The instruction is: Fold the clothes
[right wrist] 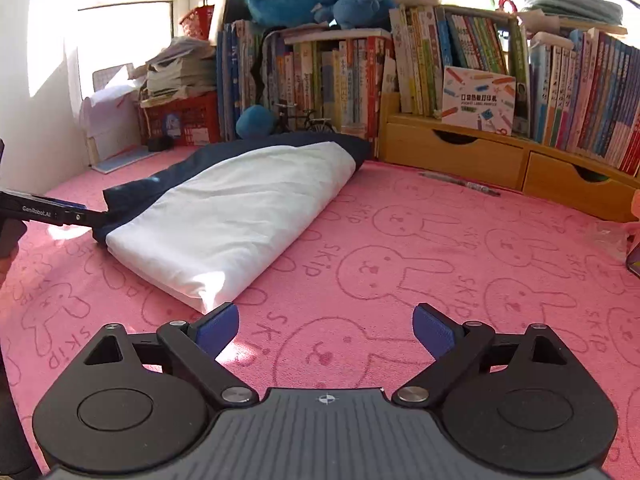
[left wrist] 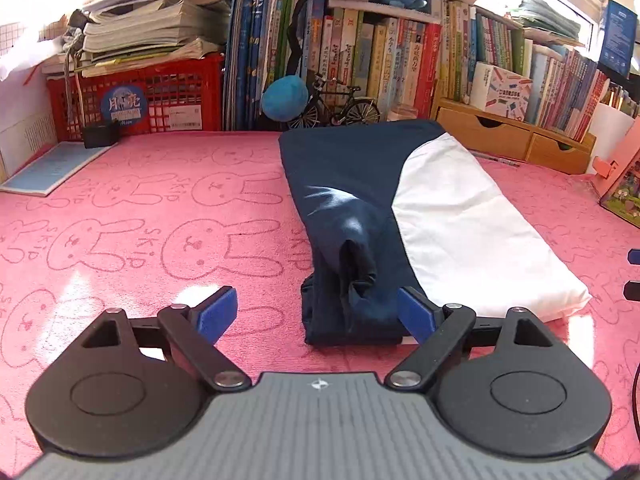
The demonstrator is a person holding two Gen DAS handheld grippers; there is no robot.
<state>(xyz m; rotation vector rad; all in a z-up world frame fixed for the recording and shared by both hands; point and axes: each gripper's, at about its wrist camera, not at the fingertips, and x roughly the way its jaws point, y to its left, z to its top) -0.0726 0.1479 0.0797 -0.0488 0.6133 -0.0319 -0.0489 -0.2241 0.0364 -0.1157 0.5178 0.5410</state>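
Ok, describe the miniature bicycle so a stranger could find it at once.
Start at the pink bunny-print cloth and follow it back to the upright books. There, beside a blue plush ball, stands the miniature bicycle: black, thin-spoked, the only wheeled thing.

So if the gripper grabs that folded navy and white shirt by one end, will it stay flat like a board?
Probably not. The folded navy and white shirt looks soft; its near navy end is already bunched and creased, so it would likely droop. It seems light, and pushing it across the fuzzy pink bunny-print mat might rumple it.
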